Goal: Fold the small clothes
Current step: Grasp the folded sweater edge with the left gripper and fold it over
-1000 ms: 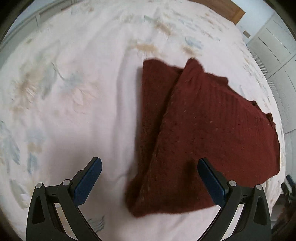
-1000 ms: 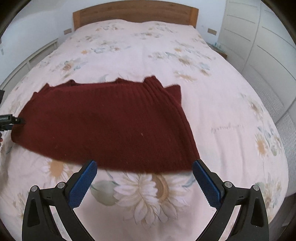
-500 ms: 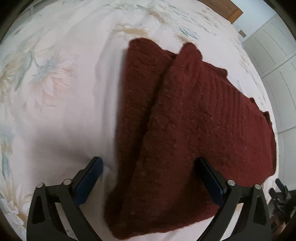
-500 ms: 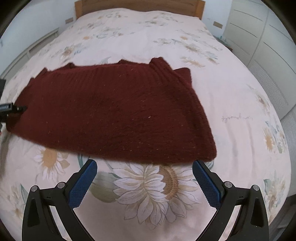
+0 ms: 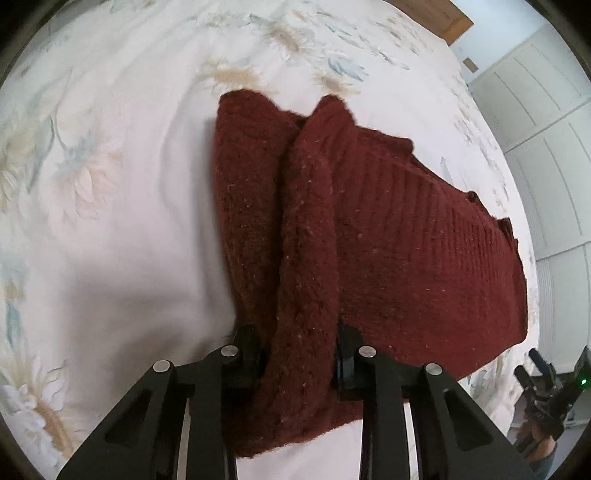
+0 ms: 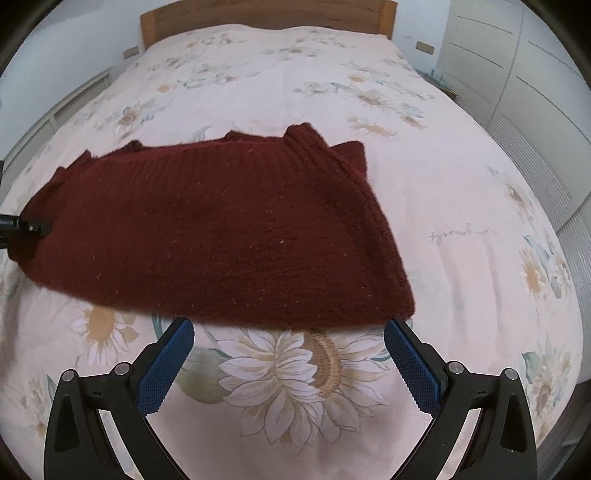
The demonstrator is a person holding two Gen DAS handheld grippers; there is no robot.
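A dark red knitted sweater (image 6: 221,229) lies folded on the flowered bed cover (image 6: 461,192). In the left wrist view the sweater (image 5: 388,236) fills the middle, and my left gripper (image 5: 299,360) is shut on its near folded edge, with the knit bunched between the two fingers. The left gripper's tip also shows at the left edge of the right wrist view (image 6: 22,227), at the sweater's left end. My right gripper (image 6: 288,365) is open and empty, just short of the sweater's near hem, above the cover.
The bed has a wooden headboard (image 6: 266,11) at the far end. White wardrobe doors (image 6: 517,74) stand along the right side. The right gripper shows small at the lower right of the left wrist view (image 5: 546,384).
My left gripper has moved forward onto the sweater's edge and closed on it. My right gripper has come a little closer to the near hem and stays open.
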